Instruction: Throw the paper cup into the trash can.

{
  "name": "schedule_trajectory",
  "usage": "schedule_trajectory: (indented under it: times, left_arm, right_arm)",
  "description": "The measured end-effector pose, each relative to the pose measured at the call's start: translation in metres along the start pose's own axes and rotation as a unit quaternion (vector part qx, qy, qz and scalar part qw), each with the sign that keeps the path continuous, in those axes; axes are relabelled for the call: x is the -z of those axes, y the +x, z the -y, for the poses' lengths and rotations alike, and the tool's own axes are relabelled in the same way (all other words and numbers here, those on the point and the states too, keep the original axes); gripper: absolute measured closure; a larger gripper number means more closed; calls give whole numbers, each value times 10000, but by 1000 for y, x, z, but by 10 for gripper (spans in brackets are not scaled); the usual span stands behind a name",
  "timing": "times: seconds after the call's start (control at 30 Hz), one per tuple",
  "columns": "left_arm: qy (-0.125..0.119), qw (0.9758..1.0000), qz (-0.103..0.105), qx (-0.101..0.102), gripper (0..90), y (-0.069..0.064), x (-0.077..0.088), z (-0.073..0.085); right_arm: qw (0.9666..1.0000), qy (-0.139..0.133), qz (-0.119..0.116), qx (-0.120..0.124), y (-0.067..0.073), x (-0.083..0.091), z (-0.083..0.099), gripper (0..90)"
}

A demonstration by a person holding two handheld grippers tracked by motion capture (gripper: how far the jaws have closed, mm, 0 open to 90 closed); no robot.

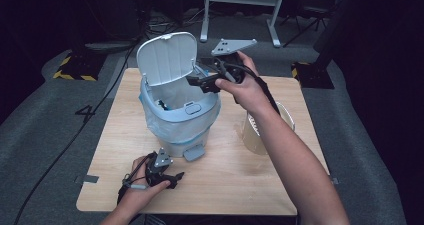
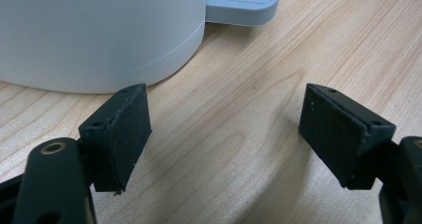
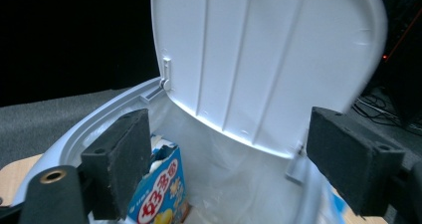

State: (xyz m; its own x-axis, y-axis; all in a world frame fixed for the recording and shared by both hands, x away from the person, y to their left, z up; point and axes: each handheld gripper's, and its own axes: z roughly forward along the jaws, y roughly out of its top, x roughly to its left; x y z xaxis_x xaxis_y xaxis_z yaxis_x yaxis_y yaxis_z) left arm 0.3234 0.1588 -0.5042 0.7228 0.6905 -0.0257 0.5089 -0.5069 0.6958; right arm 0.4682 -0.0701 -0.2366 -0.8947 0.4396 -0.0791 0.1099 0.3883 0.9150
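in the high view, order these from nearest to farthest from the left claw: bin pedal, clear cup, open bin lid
From the left claw, at the table's near edge:
1. Bin pedal, just beyond it at the bin's foot.
2. Clear cup, off to the right, partly behind the right forearm.
3. Open bin lid, standing up at the bin's far side.

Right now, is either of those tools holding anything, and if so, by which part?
Nothing is held. The right tool hangs open over the bin; the left tool sits open, empty, above the table.
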Motion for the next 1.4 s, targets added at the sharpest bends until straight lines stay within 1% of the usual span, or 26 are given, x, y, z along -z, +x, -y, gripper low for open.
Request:
schedule_trajectory:
  times: [0.2,0.37,0.53,0.63,0.7,0.73,0.83,0.93,0.97,1.0,1.17,1.23,1.3,1.37,1.4]
  left_arm:
    - [2,10000,-1,-2,205,0,0,0]
    - [-6,10000,-1,15,205,0,0,0]
    - [-6,10000,-31,3,205,1,0,0]
    - [3,10000,-70,41,208,2,1,1]
    - [2,10000,-48,33,208,3,2,1]
    - [-6,10000,-72,19,209,5,2,2]
    - [-1,9999,-106,72,209,7,4,3]
    - [-14,9997,-195,119,212,9,5,4]
    - [-18,9997,-182,156,218,9,5,4]
    - [-16,9997,-190,150,219,9,5,4]
    - [-24,9997,-210,149,225,10,6,5]
    - [-31,9996,-227,148,225,10,6,5]
    - [-22,9996,-226,174,224,11,6,5]
    - [-26,9994,-268,232,228,11,7,6]
    - [-59,9992,-293,264,232,12,7,6]
  right_arm:
    - [9999,-21,117,-47,-9,31,7,197]
    - [9998,65,168,-118,-17,59,19,213]
    - [9992,117,365,-141,-25,86,33,214]
    - [9986,115,477,-211,-30,102,42,214]
    - [9981,115,546,-269,-32,114,49,219]
    - [9979,126,559,-289,-33,118,52,222]
    - [9971,221,645,-343,-35,131,62,230]
    - [9960,294,696,-483,-36,143,71,261]
    - [9954,306,728,-541,-36,148,75,266]
    - [9950,316,753,-582,-35,152,78,271]
    - [9937,447,815,-621,-30,167,93,273]
    - [9935,454,815,-645,-28,173,99,270]
    - [9934,414,762,-745,-27,178,107,258]
    - [9935,360,740,-790,-27,182,116,246]
    - [9935,375,718,-801,-27,185,121,242]
